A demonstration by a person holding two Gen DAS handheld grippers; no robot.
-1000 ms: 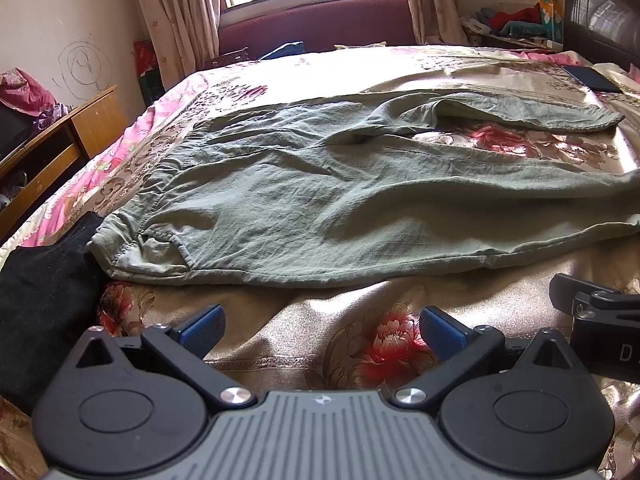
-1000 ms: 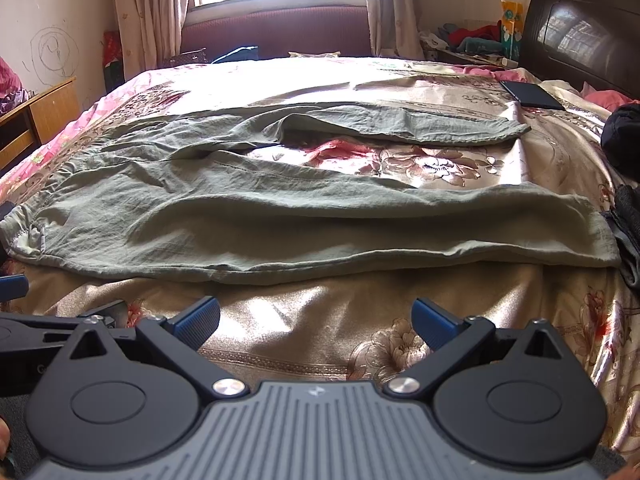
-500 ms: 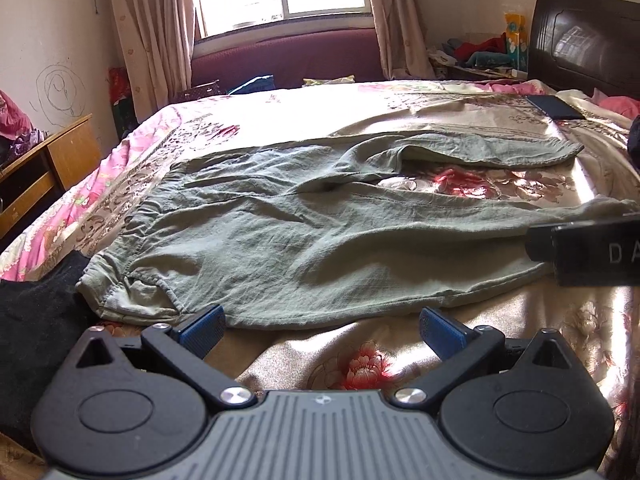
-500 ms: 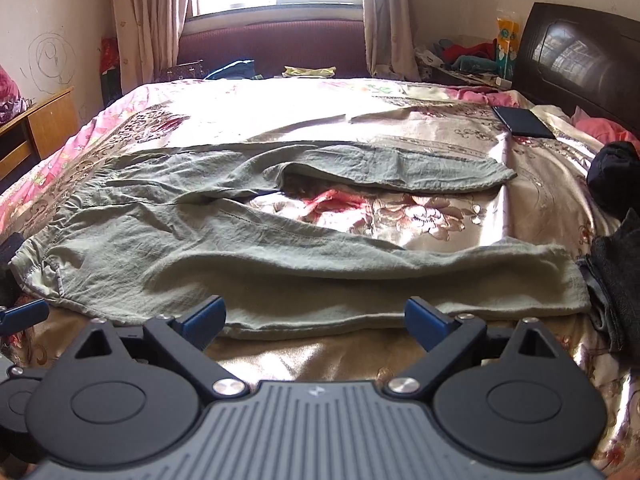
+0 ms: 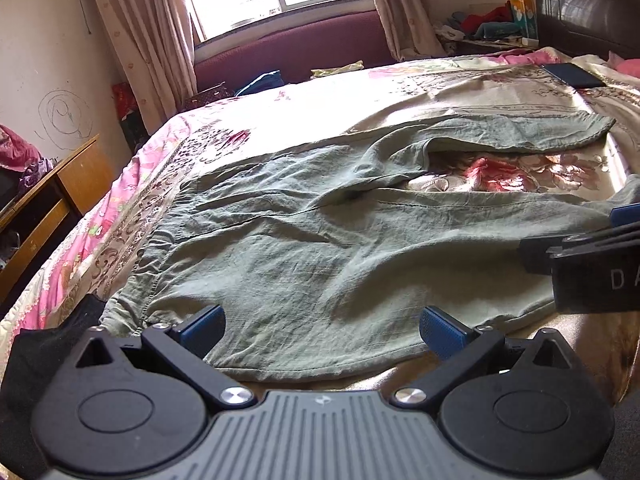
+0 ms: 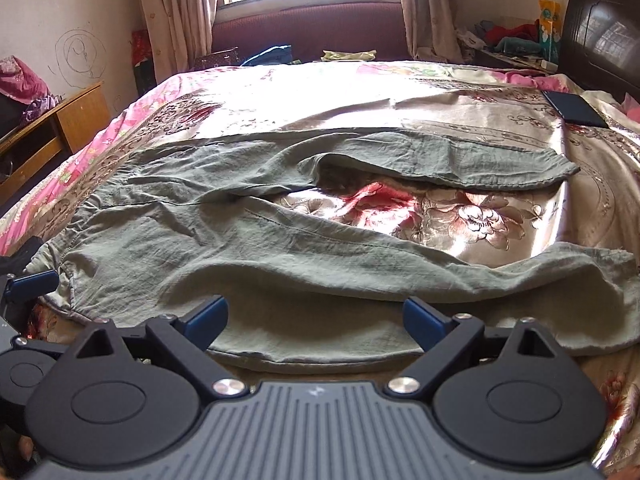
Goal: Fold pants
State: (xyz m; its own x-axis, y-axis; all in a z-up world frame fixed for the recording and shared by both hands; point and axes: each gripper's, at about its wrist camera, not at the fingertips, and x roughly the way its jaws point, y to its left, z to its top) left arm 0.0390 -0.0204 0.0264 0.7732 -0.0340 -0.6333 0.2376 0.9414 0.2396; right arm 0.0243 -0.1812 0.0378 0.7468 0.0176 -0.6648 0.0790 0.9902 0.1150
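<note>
Grey-green pants (image 5: 304, 248) lie spread on the floral bed cover, waistband to the left, two legs running right with a gap between them. They also show in the right wrist view (image 6: 248, 240). My left gripper (image 5: 322, 328) is open and empty, its blue fingertips over the near edge of the pants near the waist. My right gripper (image 6: 316, 318) is open and empty over the near edge of the near leg. The right gripper's body shows at the right of the left wrist view (image 5: 592, 272).
A black garment (image 5: 36, 344) lies by the waistband at the near left. A dark flat phone or tablet (image 6: 574, 109) lies far right on the bed (image 6: 300, 96). A wooden desk (image 6: 60, 128) stands left; a dark headboard (image 6: 600, 28) is at the right.
Both grippers have risen and moved forward over the near edge of the pants. Both stay open. The pants have not moved.
</note>
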